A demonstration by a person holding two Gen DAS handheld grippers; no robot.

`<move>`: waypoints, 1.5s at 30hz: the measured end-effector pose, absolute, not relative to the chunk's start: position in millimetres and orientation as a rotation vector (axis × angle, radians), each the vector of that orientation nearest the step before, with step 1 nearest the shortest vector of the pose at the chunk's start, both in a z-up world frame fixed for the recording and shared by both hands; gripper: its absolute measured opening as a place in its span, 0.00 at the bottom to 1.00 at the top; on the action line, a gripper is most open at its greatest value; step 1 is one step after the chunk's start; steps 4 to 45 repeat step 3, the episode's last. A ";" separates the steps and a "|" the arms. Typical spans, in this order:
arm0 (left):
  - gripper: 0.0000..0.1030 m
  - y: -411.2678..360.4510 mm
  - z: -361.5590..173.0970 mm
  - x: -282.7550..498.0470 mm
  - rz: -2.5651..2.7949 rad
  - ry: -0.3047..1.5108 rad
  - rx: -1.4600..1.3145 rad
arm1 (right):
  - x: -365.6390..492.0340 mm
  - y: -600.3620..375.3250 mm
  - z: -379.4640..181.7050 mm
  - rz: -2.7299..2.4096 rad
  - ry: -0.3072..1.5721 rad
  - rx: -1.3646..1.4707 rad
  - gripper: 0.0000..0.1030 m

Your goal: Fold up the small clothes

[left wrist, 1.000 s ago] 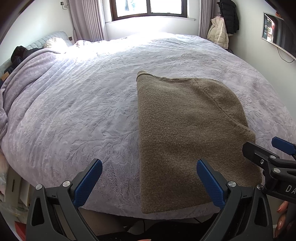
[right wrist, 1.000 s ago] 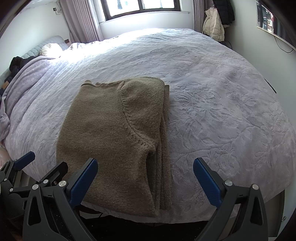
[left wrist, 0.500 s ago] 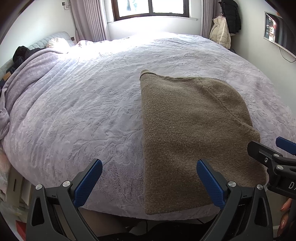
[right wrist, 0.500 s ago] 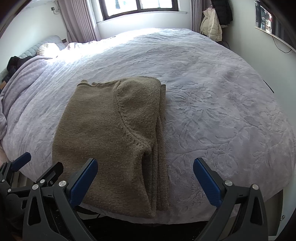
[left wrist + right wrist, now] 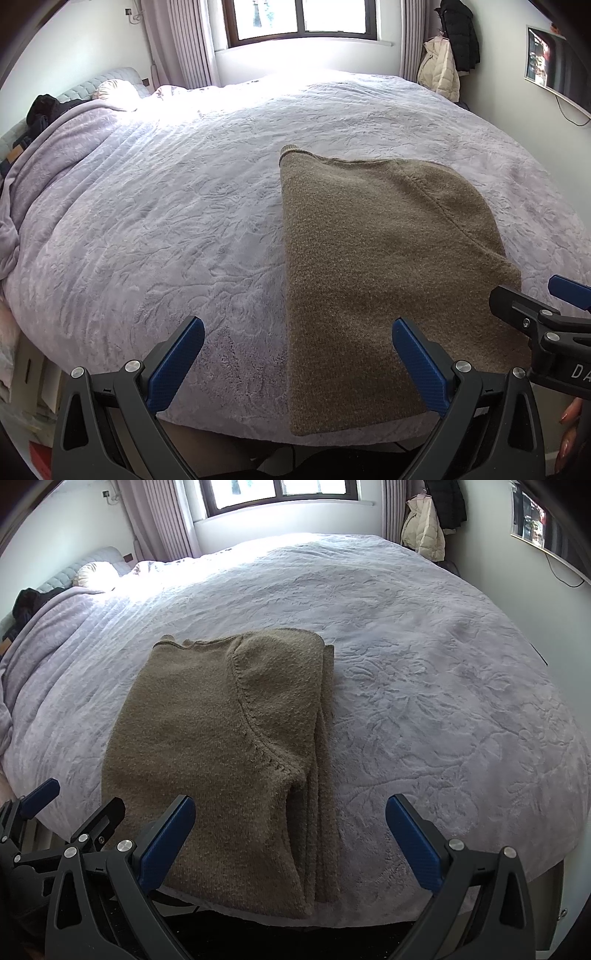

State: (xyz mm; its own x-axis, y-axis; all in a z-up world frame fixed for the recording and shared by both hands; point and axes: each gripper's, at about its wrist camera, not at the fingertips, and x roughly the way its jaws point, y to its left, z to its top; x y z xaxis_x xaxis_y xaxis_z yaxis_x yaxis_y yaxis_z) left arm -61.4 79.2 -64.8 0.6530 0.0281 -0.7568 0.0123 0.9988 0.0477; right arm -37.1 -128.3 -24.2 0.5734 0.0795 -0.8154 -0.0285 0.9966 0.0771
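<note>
My left gripper (image 5: 297,360) and right gripper (image 5: 290,832) both gape empty at the near edge of the bed (image 5: 424,646), where the folded brown sweater (image 5: 221,738) lies lengthwise, near to far.

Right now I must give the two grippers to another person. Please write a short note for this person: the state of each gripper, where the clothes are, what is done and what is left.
Left gripper: open, holds nothing, hovers at the near edge of the bed, over the left border of the garment.
Right gripper: open, holds nothing, hovers over the garment's near right part.
The brown knitted sweater lies flat on the lilac embossed bedspread, near the front edge, folded lengthwise, layers stacked along its right side.
Done: the side folds.
Left: probably one fold across, far end to near end. No other small clothes to fold can be seen on the bedspread.
</note>
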 end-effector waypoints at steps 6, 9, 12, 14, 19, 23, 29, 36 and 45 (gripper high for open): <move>0.99 77.8 -64.9 -61.1 0.006 0.861 0.053 | -36.1 -128.4 -24.9 0.062 0.959 0.057 1.00; 0.99 77.8 -64.9 -61.1 0.006 0.861 0.053 | -36.1 -128.4 -24.9 0.062 0.959 0.057 1.00; 0.99 77.8 -64.9 -61.1 0.006 0.861 0.053 | -36.1 -128.4 -24.9 0.062 0.959 0.057 1.00; 0.99 77.8 -64.9 -61.1 0.006 0.861 0.053 | -36.1 -128.4 -24.9 0.062 0.959 0.057 1.00; 0.99 77.8 -64.9 -61.1 0.006 0.861 0.053 | -36.1 -128.4 -24.9 0.062 0.959 0.057 1.00; 0.99 77.8 -64.9 -61.1 0.006 0.861 0.053 | -36.1 -128.4 -24.9 0.062 0.959 0.057 1.00; 0.99 77.8 -64.9 -61.1 0.006 0.861 0.053 | -36.1 -128.4 -24.9 0.062 0.959 0.057 1.00; 0.99 77.8 -64.9 -61.1 0.006 0.861 0.053 | -36.1 -128.4 -24.9 0.062 0.959 0.057 1.00; 0.99 77.8 -64.9 -61.1 0.006 0.861 0.053 | -36.1 -128.4 -24.9 0.062 0.959 0.057 1.00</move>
